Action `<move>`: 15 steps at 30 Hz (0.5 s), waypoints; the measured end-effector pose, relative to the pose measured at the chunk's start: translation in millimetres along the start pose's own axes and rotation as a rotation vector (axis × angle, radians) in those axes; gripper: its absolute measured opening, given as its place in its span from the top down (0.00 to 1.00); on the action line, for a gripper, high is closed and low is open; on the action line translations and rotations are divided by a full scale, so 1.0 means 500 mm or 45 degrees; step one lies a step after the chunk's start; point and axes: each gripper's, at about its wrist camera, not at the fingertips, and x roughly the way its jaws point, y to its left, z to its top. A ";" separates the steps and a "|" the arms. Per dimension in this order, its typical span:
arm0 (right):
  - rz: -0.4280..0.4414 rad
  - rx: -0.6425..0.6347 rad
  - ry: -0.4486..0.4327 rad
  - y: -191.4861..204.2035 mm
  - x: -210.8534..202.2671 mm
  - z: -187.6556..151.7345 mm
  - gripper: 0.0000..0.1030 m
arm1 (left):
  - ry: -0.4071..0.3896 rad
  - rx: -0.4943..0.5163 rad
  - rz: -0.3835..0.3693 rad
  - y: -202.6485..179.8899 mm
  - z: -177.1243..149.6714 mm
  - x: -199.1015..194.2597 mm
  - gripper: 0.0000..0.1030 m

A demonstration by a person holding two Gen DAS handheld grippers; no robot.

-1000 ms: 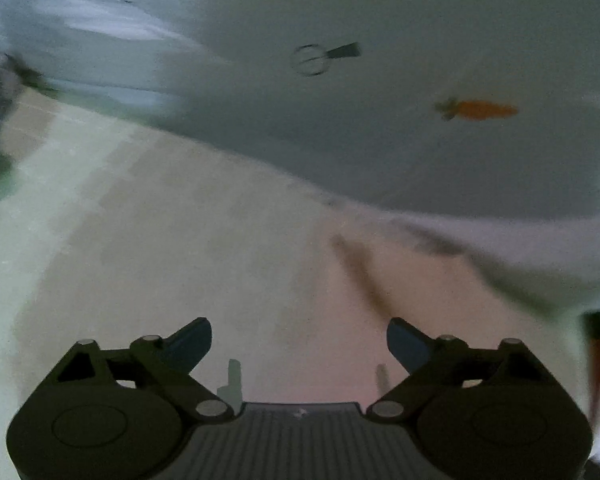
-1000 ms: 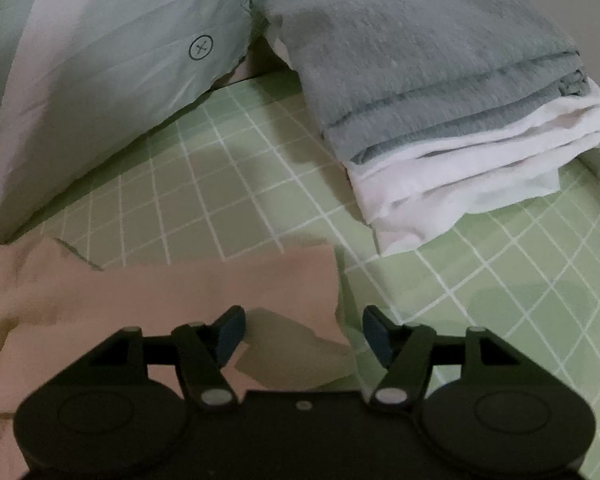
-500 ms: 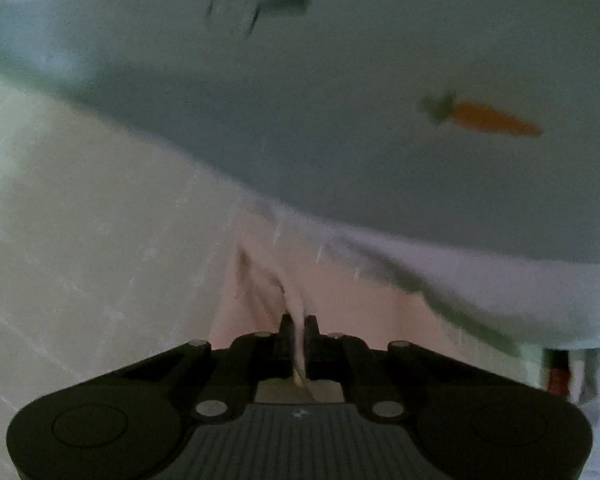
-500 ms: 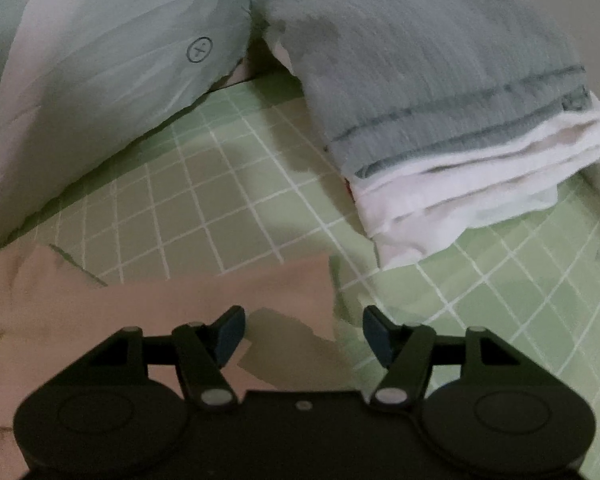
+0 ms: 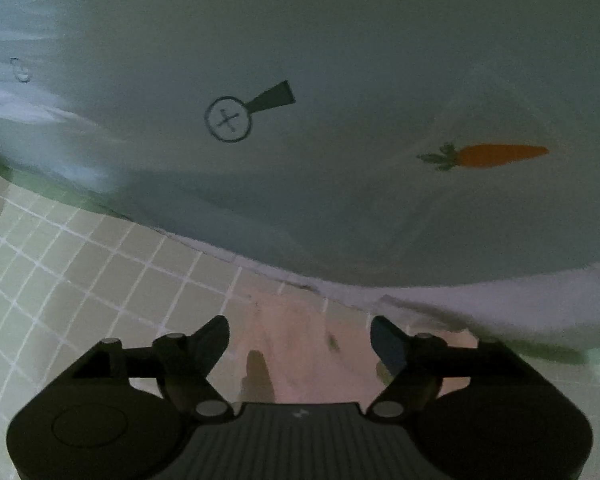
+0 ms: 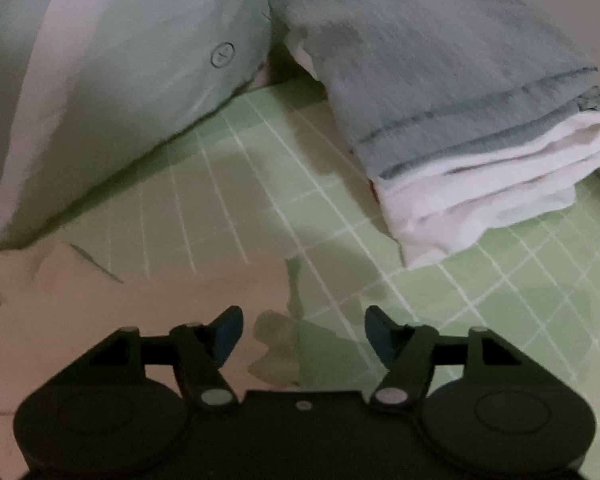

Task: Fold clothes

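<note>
Both jaws opening and pinching nothing, the left gripper [image 5: 300,340] and right gripper [image 6: 304,330] hovered over the pink garment [image 6: 148,312] beside the folded stack [image 6: 460,152], a fresh grip on its edge likely due next

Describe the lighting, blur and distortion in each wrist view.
Left wrist view: dim, soft focus, fisheye bends the pale sheet with its carrot print; smearing at upper left. Right wrist view: equally dim, grainy; claw shadows fall on the green checked mat; grid lines curve outward.
</note>
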 end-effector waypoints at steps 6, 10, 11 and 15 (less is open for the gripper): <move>0.079 -0.030 -0.004 0.021 0.030 0.007 0.30 | 0.021 -0.066 0.057 0.075 -0.072 -0.056 0.17; 0.104 -0.120 -0.025 0.041 0.035 0.007 0.69 | 0.078 -0.051 0.098 0.124 -0.141 -0.093 0.17; 0.118 -0.143 -0.025 0.045 0.033 0.006 0.91 | 0.092 -0.048 0.111 0.135 -0.160 -0.107 0.17; 0.136 -0.178 -0.121 0.064 -0.027 0.003 0.96 | 0.119 -0.042 0.103 0.178 -0.228 -0.176 0.17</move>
